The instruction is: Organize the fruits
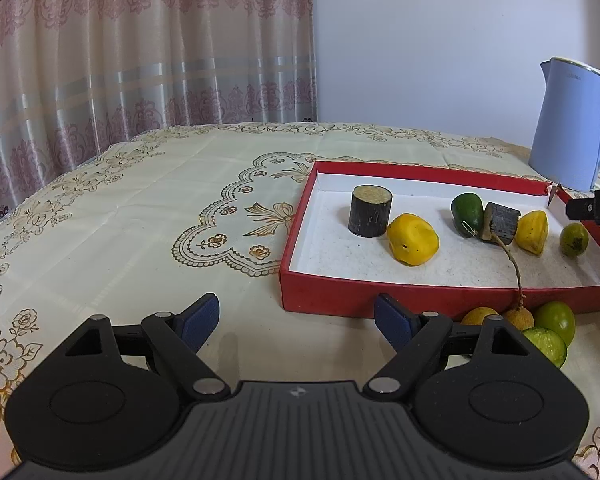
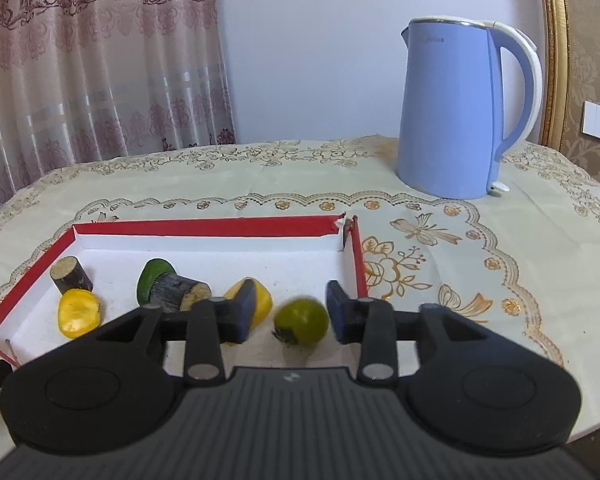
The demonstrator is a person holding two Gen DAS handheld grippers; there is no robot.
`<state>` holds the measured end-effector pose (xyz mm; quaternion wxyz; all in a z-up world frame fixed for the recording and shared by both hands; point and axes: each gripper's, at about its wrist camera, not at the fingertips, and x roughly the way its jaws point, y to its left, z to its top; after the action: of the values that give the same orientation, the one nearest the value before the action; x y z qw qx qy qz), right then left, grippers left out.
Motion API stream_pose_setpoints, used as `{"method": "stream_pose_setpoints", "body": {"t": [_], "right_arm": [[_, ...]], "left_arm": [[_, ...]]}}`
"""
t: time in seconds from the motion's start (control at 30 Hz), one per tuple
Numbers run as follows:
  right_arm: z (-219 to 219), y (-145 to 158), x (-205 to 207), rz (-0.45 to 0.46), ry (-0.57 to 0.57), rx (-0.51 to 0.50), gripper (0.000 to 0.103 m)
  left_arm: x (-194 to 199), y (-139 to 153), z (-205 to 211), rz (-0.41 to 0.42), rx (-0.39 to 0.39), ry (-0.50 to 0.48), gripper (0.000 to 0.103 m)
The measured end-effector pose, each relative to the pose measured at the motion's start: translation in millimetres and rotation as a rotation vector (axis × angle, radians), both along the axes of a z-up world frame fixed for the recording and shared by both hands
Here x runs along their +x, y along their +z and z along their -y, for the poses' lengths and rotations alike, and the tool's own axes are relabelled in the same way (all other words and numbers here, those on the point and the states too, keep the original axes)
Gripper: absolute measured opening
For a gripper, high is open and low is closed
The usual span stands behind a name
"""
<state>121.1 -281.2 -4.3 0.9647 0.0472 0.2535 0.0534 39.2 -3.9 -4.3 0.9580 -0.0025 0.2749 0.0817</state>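
Note:
A red box with a white floor lies on the table. It holds two yellow fruits, a dark green fruit, two dark cane pieces and a small round green fruit. My right gripper hangs over the box with that green fruit between its blue pads. A gap shows on the fruit's left side, so the pads do not press on it. My left gripper stands open over bare cloth in front of the box. Two brown longans and two green limes lie outside the box's front wall.
A blue electric kettle stands on the table behind the box's far right corner. The embroidered tablecloth spreads left of the box. A curtain and a wall stand behind the table, and a gold frame rises at the right.

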Motion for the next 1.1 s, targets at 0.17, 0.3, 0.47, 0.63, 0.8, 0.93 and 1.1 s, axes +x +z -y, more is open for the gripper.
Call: {"method": "stream_pose_setpoints", "body": {"t": [0.17, 0.3, 0.47, 0.63, 0.8, 0.93, 1.1], "right_arm": [[1, 10, -15, 0.036, 0.016, 0.004, 0.041], [1, 16, -40, 0.069, 0.038, 0.008, 0.041], [-8, 17, -80, 0.096, 0.113, -0.004, 0.041], [-28, 7, -112, 0.089, 0.194, -0.041, 0.041], [-48, -8, -129, 0.043, 0.29, -0.011, 0.04], [-59, -12, -131, 0.047, 0.302, -0.054, 0.038], [-60, -14, -123, 0.045, 0.262, -0.119, 0.038]], "left_arm": [[1, 0, 0, 0.001, -0.002, 0.003, 0.085], [1, -1, 0, 0.004, -0.01, 0.006, 0.085], [1, -1, -1, 0.005, -0.01, 0.005, 0.085], [-1, 0, -2, 0.011, -0.013, 0.013, 0.085], [0, 0, -4, 0.013, -0.024, 0.021, 0.085], [-1, 0, -5, 0.015, -0.027, 0.02, 0.085], [-1, 1, -5, 0.015, -0.029, 0.017, 0.085]]}}
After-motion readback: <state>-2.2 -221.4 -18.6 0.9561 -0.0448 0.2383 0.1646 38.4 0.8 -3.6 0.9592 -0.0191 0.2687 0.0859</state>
